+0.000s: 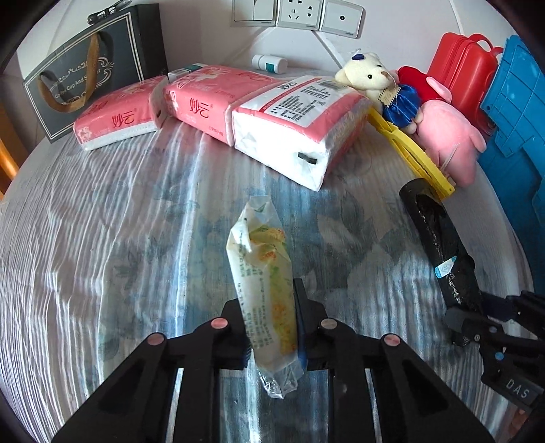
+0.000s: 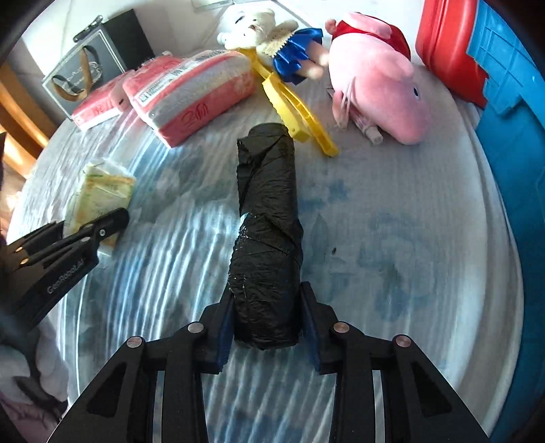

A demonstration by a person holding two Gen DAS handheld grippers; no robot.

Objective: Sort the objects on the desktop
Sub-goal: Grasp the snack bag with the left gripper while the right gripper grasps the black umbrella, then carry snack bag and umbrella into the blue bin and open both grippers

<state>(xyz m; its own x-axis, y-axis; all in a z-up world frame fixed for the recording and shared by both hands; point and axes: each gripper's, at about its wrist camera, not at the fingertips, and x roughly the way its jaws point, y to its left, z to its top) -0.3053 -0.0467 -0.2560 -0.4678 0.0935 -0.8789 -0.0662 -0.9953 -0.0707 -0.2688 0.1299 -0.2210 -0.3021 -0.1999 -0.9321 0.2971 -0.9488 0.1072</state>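
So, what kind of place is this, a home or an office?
Most likely a home, perhaps a bedroom corner. The table has a floral cloth and stands against a wall with a socket; on it lie tissue packs, a teddy bear and a pink plush pig.

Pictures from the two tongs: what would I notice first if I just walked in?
Probably the left tongs squeezing a crinkly snack packet, and the right tongs clamped on a roll of black plastic bags, both over the blue flowery tablecloth. Next, the bright toys at the back right: a pink pig plush beside a white teddy in a blue dress. Pink tissue packs line the back.
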